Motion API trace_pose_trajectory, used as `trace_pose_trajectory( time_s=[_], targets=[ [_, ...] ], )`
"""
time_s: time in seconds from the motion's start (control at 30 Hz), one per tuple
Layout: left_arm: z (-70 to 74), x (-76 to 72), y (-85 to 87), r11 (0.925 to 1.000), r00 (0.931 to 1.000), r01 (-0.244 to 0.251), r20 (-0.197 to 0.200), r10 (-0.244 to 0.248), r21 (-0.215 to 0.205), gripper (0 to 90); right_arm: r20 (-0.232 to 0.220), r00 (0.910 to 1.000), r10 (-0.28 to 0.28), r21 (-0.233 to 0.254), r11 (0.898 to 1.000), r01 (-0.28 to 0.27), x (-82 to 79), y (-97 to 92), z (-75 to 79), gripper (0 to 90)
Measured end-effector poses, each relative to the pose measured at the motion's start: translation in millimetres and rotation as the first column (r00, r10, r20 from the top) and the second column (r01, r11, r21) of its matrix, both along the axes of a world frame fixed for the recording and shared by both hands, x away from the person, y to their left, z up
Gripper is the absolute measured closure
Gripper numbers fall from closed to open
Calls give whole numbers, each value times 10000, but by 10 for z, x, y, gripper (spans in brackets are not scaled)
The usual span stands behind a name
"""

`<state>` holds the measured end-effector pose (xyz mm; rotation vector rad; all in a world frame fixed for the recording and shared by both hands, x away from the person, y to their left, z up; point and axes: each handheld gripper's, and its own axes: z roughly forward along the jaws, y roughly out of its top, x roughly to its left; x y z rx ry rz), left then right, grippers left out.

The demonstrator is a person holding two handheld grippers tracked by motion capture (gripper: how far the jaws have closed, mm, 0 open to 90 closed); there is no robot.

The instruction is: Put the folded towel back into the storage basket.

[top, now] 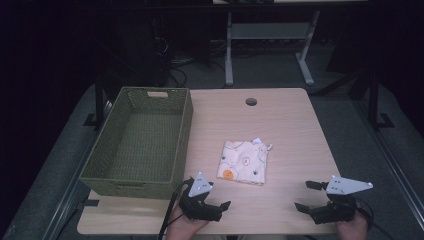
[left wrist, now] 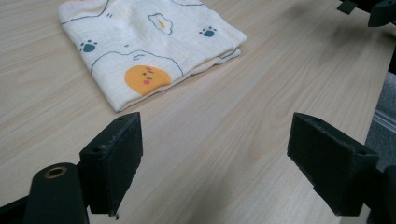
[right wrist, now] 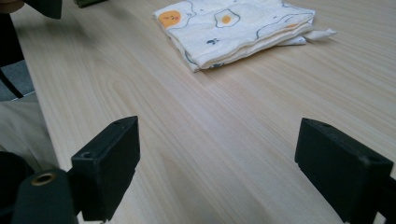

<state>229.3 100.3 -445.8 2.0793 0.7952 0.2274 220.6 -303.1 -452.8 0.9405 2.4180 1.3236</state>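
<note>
Cloth [top: 244,162], folded into a square and printed with fried eggs, paw marks and an orange face, is seen lying flat near the centre of the high view, on the pale wooden table [top: 290,125]. A small white tag is visible at its upper right corner. To its left, in the left half of the frame, a green woven basket [top: 137,145] is set on the table, close beside the cloth but not touching it.

The left gripper [top: 212,197] is held at the bottom centre-left, just below the cloth's lower left corner and apart from it; in the left gripper view its fingers [left wrist: 116,158] are spread wide over bare wood, with the cloth in the upper left of that frame. The right gripper [top: 306,196] is held at the lower right, well apart from the cloth; in the right gripper view its fingers [right wrist: 109,161] are likewise spread wide with nothing between them, and the cloth is seen at the top of the frame.
</note>
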Motion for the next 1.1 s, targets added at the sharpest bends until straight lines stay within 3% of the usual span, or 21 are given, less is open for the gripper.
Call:
trace_pose_trajectory(
  time_s=[0.23, 0.43, 0.53, 0.8, 1.1],
  targets=[
    [-39, 12, -10, 10000, 9997, 29, -223, -31, -81, 183, 0, 9999, -113, -50, 9999, 113, 20, 8, -16, 135],
    [-5, 5, -48, 9996, 9998, 218, 9, -218, 191, 183, 88, 9998, -174, -88, 9998, 175, 52, 48, -30, 135],
    [9, 19, -67, 9997, 9997, 233, -29, -233, 42, 183, 136, 9998, -160, -172, 9997, 162, 56, 72, -28, 135],
    [90, 136, -172, 9987, 9987, 500, 27, -500, 75, 183, 286, 9995, -96, -215, 9997, 102, 53, 103, -18, 135],
    [153, 279, -301, 9950, 9946, 989, -341, -983, 146, 188, 308, 9994, -172, -96, 9998, 175, 44, 78, -8, 135]
  ],
)
